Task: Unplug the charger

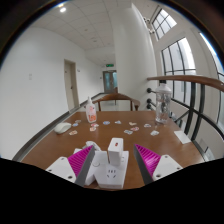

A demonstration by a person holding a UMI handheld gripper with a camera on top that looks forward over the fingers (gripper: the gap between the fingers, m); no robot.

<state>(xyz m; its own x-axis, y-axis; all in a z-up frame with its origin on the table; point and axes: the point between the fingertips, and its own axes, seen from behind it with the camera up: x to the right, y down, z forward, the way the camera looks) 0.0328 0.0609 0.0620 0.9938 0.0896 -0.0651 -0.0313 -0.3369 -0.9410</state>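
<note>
The pads point(80, 160) are being held spread to either side of the charger point(116, 151), which is sitting plugged into a white strip point(106, 172) on the surface point(60, 145). A gap is showing at each side, so the jaws are being kept open, apparently lined up to pinch it. Small white items point(132, 129) are lying scattered beyond.

You see white charger point(116, 151) plugged into white power strip point(106, 171). Your gripper point(112, 160) shows magenta pads point(80, 160) on white fingers. Table point(60, 146) brown wood, small white bits scattered. Walls white, door point(71, 84) pale beige, exit sign point(108, 66) green.
</note>
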